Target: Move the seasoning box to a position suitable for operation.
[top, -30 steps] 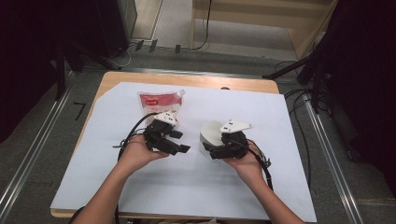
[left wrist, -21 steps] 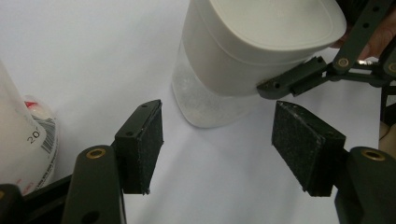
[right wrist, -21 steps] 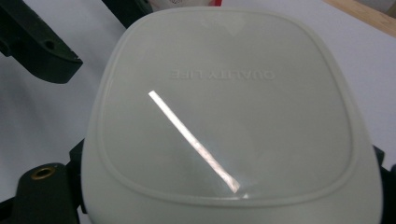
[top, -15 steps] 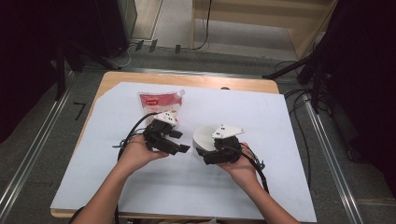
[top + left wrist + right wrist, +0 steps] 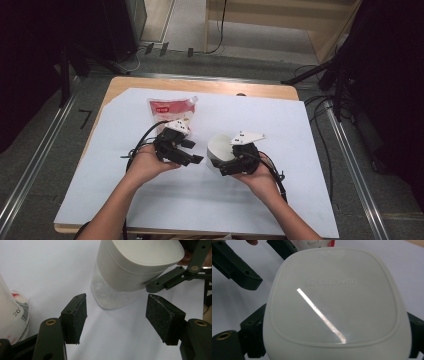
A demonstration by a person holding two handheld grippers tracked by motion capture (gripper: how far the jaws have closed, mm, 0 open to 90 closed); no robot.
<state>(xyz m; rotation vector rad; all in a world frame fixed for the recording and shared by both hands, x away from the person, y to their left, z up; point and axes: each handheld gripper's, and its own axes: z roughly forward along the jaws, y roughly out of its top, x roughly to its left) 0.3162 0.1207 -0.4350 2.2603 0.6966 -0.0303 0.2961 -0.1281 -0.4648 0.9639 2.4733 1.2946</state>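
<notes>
High view: counter (image 5: 320, 165) under a white sheet, two forearms in from the bottom edge. Left gripper (image 5: 186, 152) in the left hand, near the middle of the sheet, fingers pointed toward the right gripper. Right gripper (image 5: 227, 162) in the right hand, just beside it, with a white-lidded jar (image 5: 220, 148) between its fingers, tipped toward the left gripper. Red-and-white pouch (image 5: 172, 110) flat on the sheet beyond the left gripper, partly covered by it.

Left gripper view: both padded fingers (image 5: 77, 317) well apart, nothing between them, white sheet below. Jar (image 5: 130, 267) ahead and above the gap, tilted, lid at the upper right, clear body lower with its bottom end close to the sheet; touching or not, cannot tell. Dark links of the right gripper at the lid's side, upper right. Pouch (image 5: 15, 315) at the left edge, barcode showing.

Right gripper view: lid (image 5: 337, 305) square-on and very close, rounded square, embossed lettering mirrored, a bright streak of glare across it. Black fingers (image 5: 253, 333) pressed against the jar's flanks at the lower left and lower right, closed on it. Left gripper's fingers at the top left, apart from the lid. Strip of the pouch (image 5: 314, 243) at the top edge.
</notes>
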